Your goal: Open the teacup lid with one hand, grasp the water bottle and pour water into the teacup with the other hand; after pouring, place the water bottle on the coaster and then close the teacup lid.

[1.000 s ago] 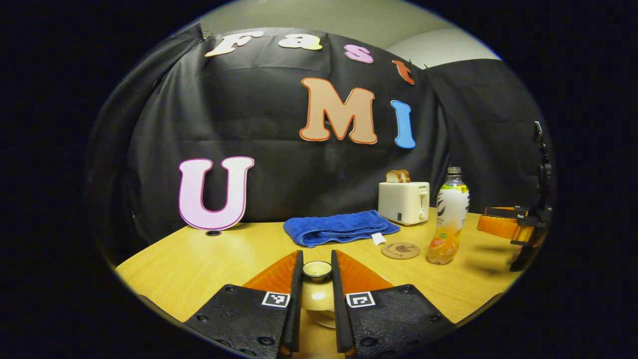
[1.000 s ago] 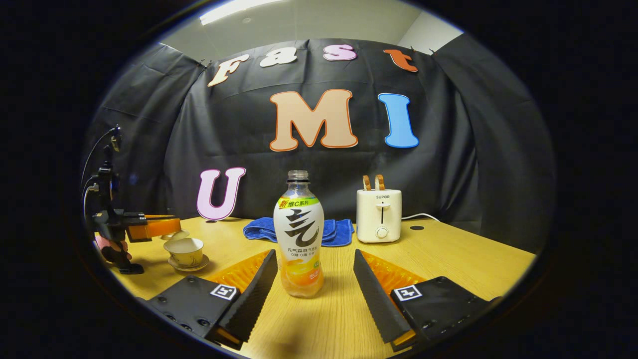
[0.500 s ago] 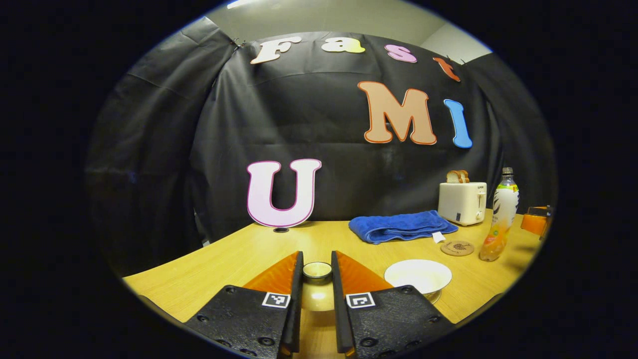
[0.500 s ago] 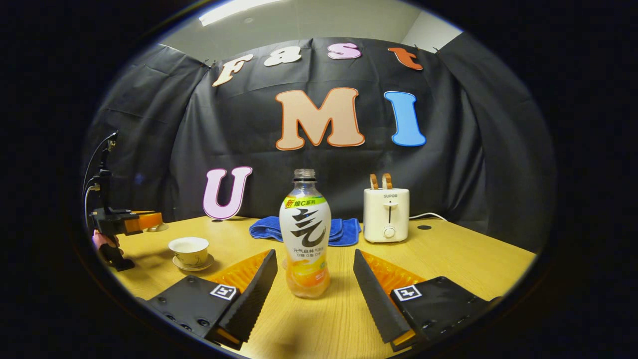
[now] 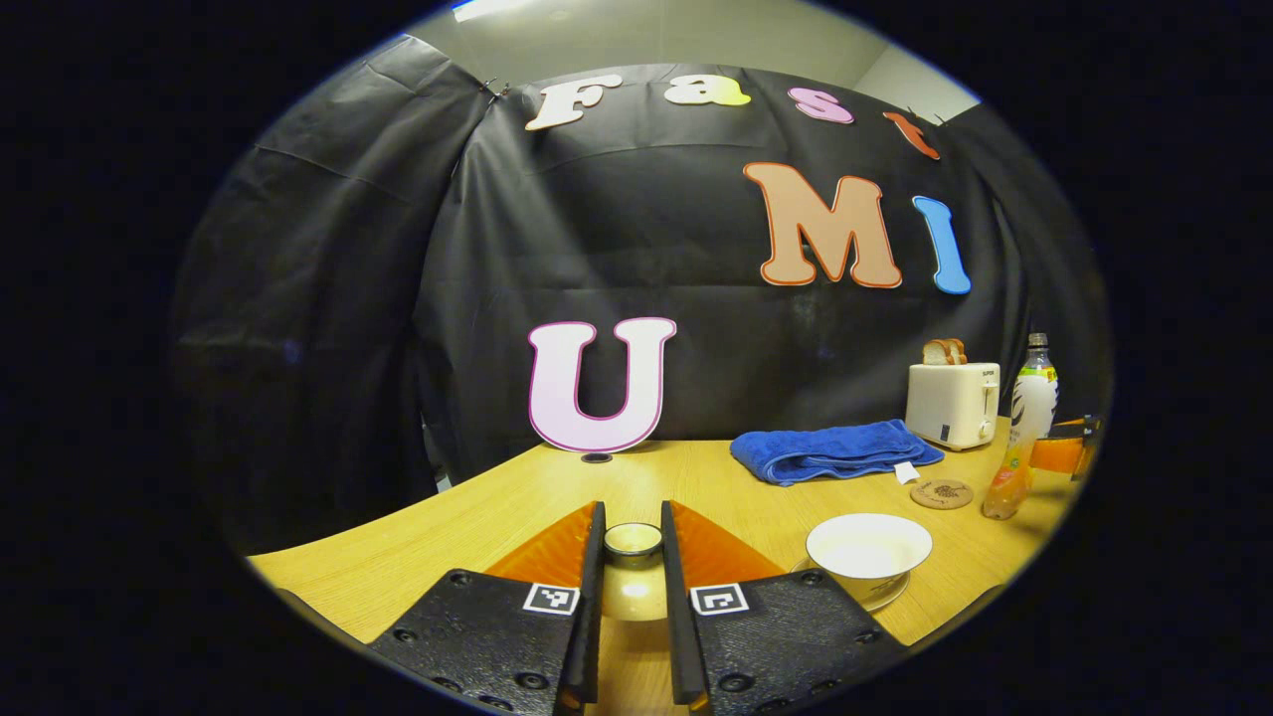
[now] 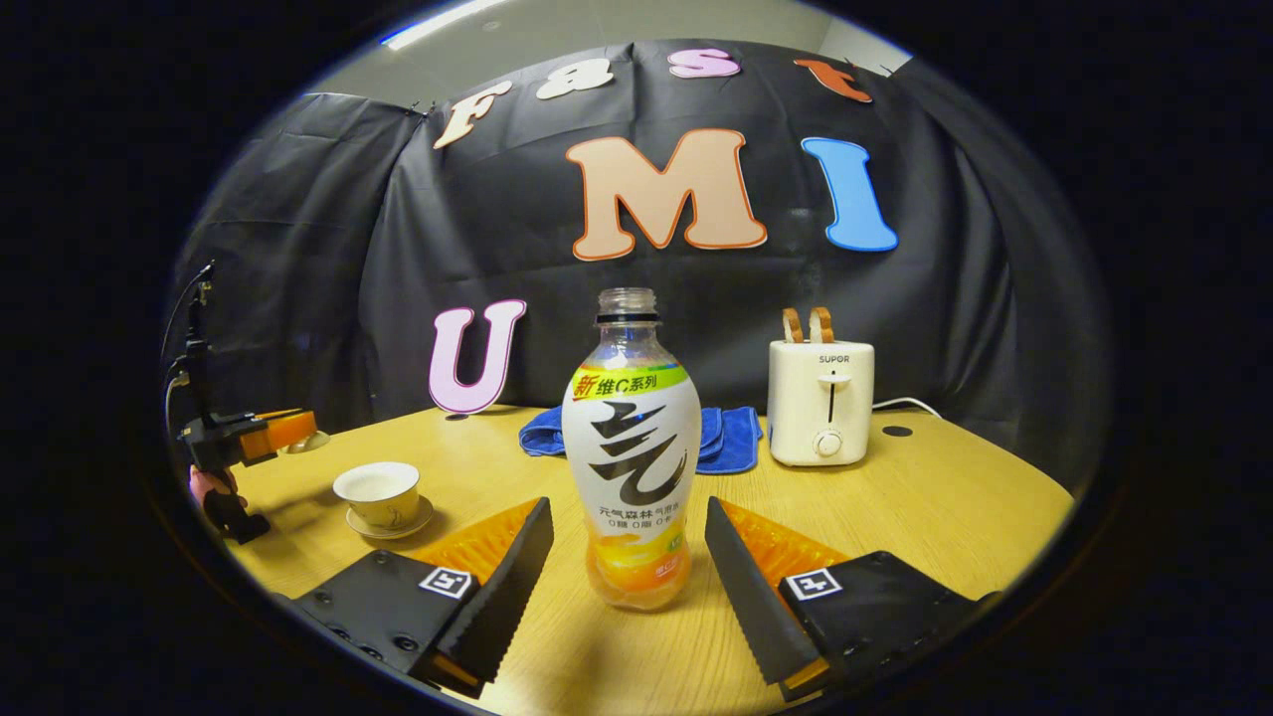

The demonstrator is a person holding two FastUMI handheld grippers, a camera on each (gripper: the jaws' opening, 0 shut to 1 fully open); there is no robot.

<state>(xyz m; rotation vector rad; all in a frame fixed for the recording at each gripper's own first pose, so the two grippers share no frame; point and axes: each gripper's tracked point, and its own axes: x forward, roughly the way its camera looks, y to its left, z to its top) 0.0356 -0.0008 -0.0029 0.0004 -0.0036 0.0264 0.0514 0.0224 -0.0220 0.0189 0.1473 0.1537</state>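
Observation:
My left gripper point(image 5: 633, 525) is shut on the knob of the cream teacup lid point(image 5: 633, 589), held above the wooden table. To its right the teacup point(image 5: 868, 545) stands uncovered on its saucer. Farther right lie the round coaster point(image 5: 941, 493) and the water bottle point(image 5: 1024, 428). In the right gripper view the capless bottle point(image 6: 631, 447) stands upright between the spread fingers of my open right gripper point(image 6: 627, 509), with gaps on both sides. The teacup point(image 6: 377, 492) sits at the left, and beyond it the left gripper point(image 6: 249, 438) holds the lid.
A white toaster point(image 6: 820, 403) with bread slices stands at the back right, its cord running to the wall. A folded blue towel point(image 6: 731, 438) lies behind the bottle. The table edge point(image 5: 328, 587) runs close on the left.
My left gripper has carried the lid off to the left, uncovering the cup. My right gripper has moved forward, so the bottle now stands between its fingers.

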